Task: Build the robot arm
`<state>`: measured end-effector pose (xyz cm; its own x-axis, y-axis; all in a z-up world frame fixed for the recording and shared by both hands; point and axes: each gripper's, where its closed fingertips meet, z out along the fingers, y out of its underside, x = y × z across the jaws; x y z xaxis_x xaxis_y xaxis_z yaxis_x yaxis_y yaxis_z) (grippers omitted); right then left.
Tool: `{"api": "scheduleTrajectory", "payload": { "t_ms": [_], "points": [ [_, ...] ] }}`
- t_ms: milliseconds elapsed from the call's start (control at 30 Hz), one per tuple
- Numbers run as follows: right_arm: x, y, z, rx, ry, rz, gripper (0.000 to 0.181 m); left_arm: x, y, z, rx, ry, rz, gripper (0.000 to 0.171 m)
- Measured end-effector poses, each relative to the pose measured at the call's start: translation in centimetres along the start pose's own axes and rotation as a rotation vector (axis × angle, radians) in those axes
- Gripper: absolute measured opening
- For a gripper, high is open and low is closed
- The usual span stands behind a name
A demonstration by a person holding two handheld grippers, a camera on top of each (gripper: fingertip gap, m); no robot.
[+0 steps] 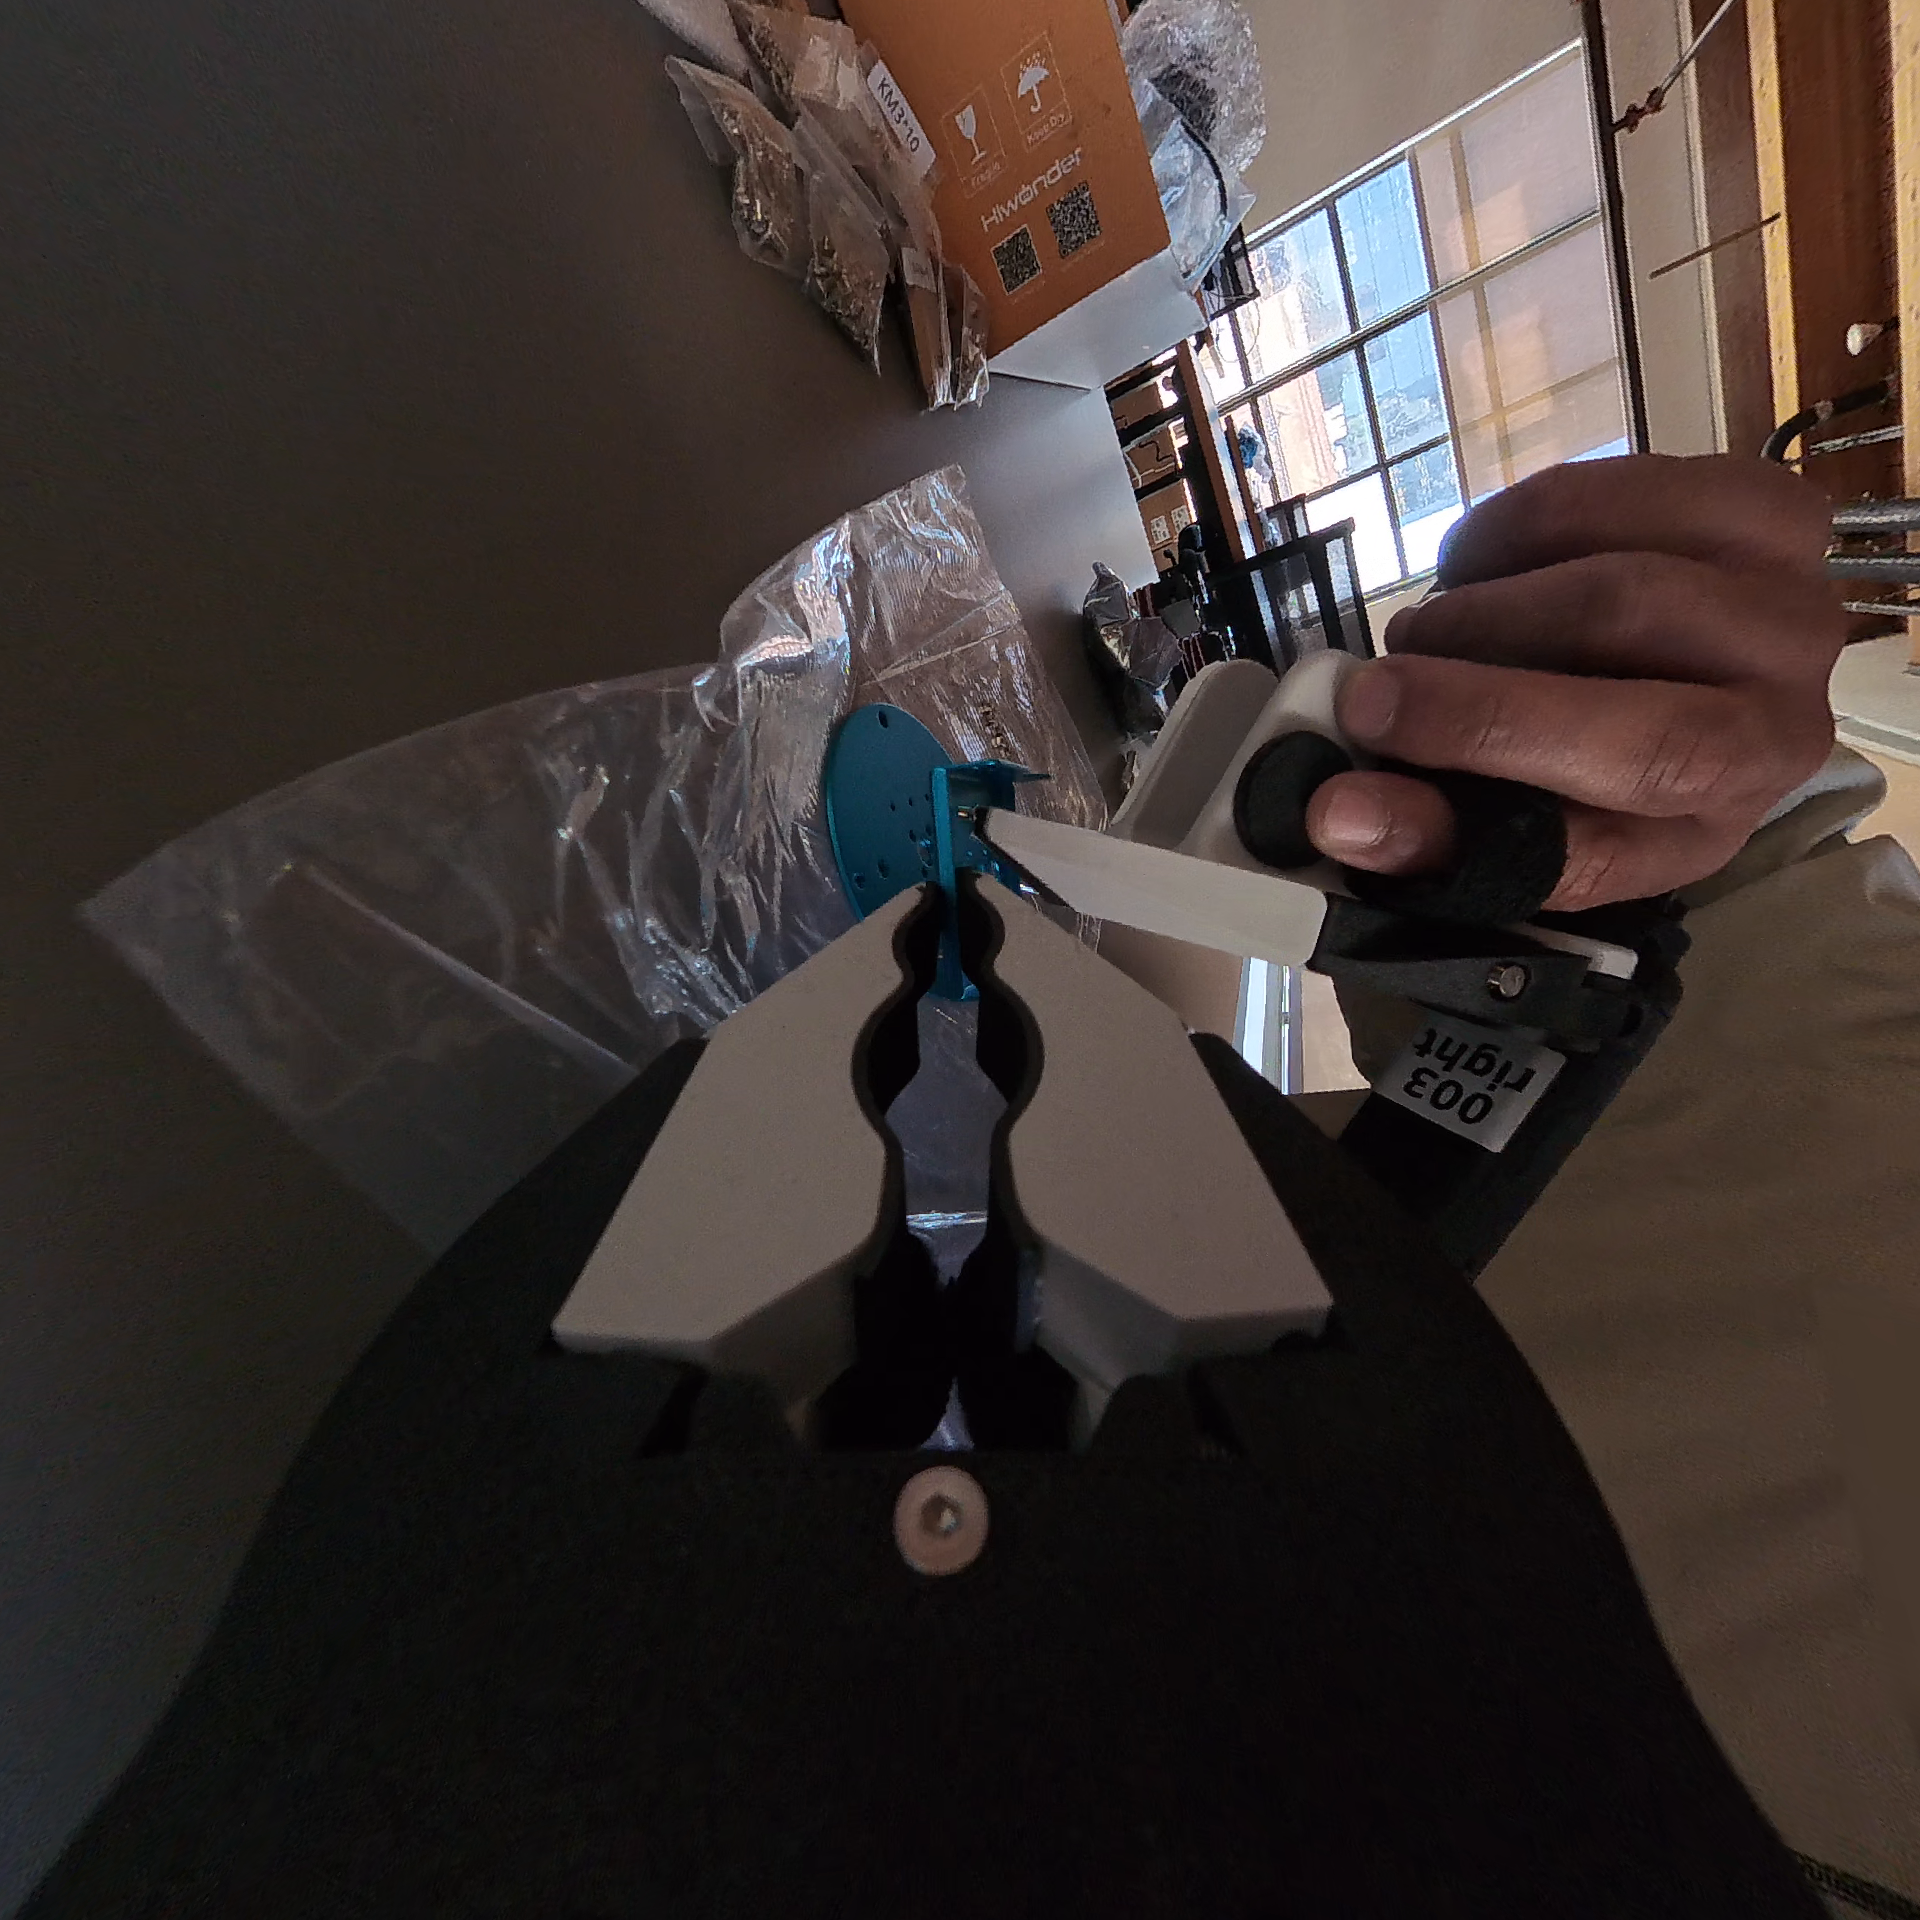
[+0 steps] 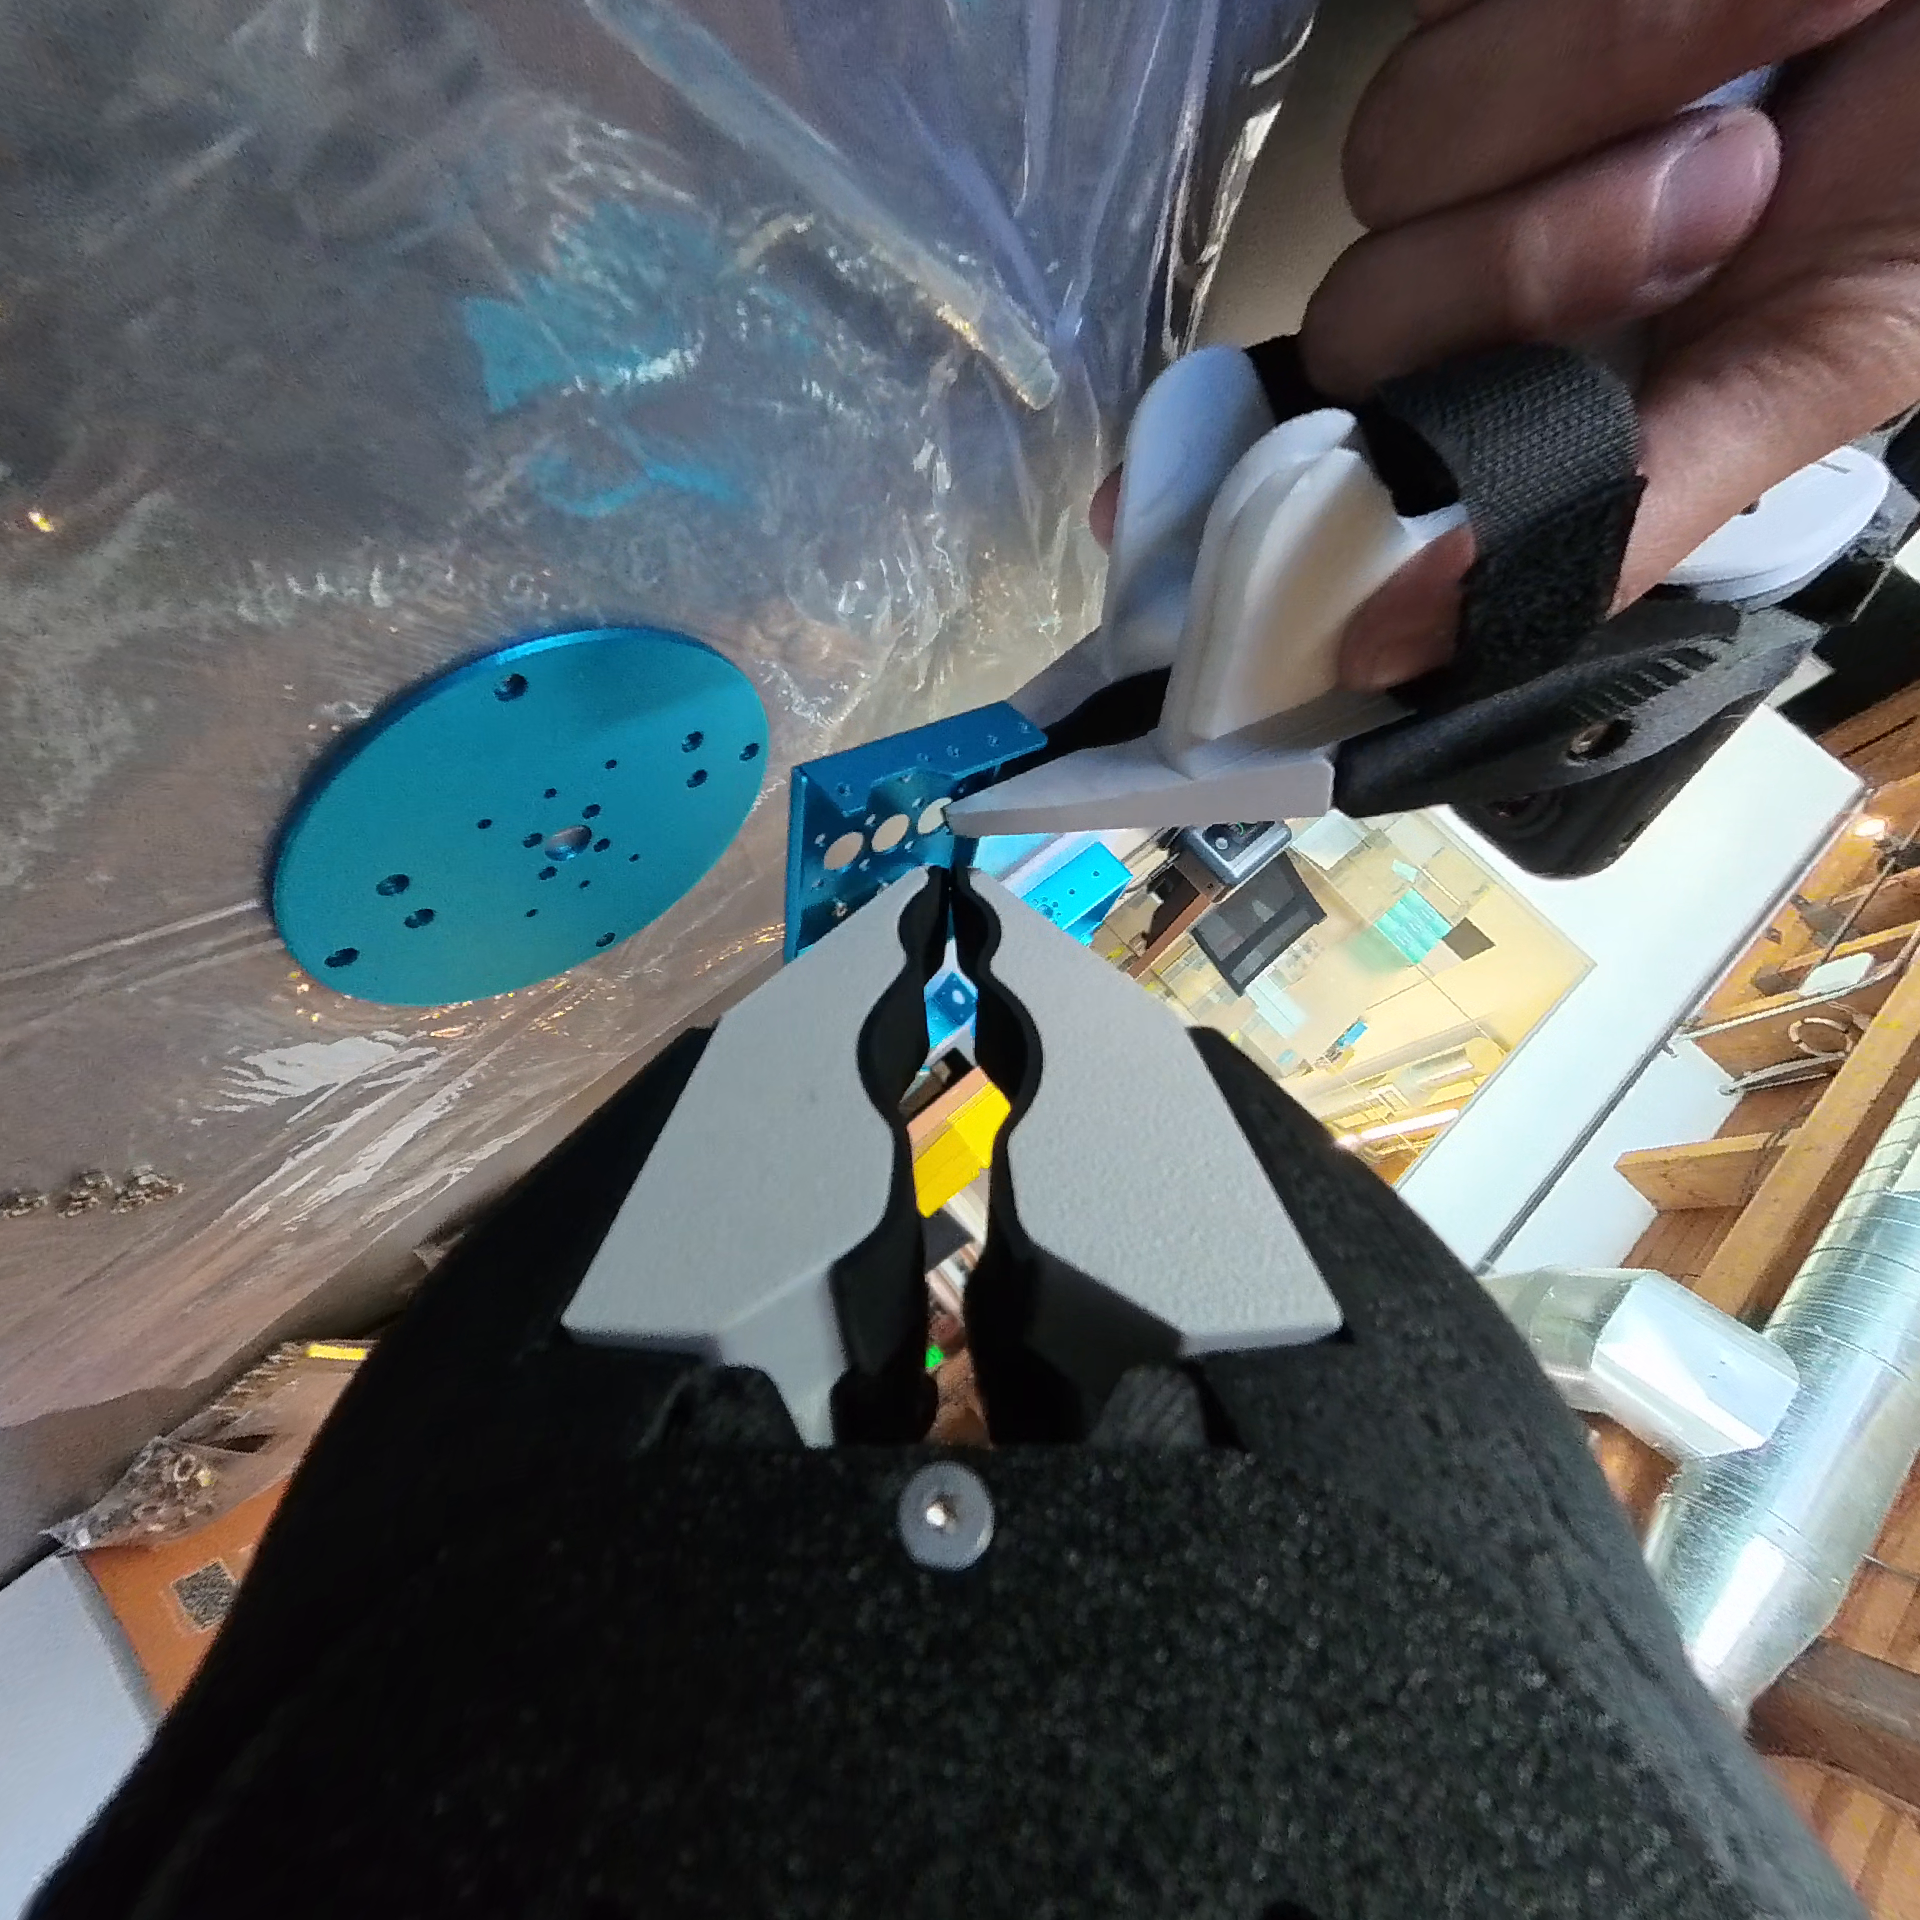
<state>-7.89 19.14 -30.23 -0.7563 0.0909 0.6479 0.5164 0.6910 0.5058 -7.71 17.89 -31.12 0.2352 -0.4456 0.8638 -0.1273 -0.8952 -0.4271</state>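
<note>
A dark grey tabletop (image 1: 312, 436) filled the left wrist view. Beyond it, a large multi-pane window (image 1: 1392, 384) let in bright daylight, beside a pale wall (image 1: 1382, 62) and reddish wooden framing (image 1: 1829, 260). Dark shelving (image 1: 1299, 603) stood near the window. In the right wrist view, a silver ventilation duct (image 2: 1787, 1455) ran past wooden beams (image 2: 1787, 1174).

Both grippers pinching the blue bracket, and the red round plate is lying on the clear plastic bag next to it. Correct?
Not quite: the round plate is blue, not red, as the right wrist view shows. The rest holds: the left gripper and right gripper both pinch the blue bracket, and the plate lies on the clear plastic bag next to it.
</note>
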Motion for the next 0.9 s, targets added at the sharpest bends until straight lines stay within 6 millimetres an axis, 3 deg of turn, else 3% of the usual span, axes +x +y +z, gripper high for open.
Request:
{"api": "scheduleTrajectory", "payload": {
  "t_ms": [900],
  "points": [
    [0.05, -0.06, -0.21, 0.173, -0.115, 0.448, 0.000, 0.16, 0.03, -0.04, 0.000, 0.008, 0.004, 0.001]
  ]
}}
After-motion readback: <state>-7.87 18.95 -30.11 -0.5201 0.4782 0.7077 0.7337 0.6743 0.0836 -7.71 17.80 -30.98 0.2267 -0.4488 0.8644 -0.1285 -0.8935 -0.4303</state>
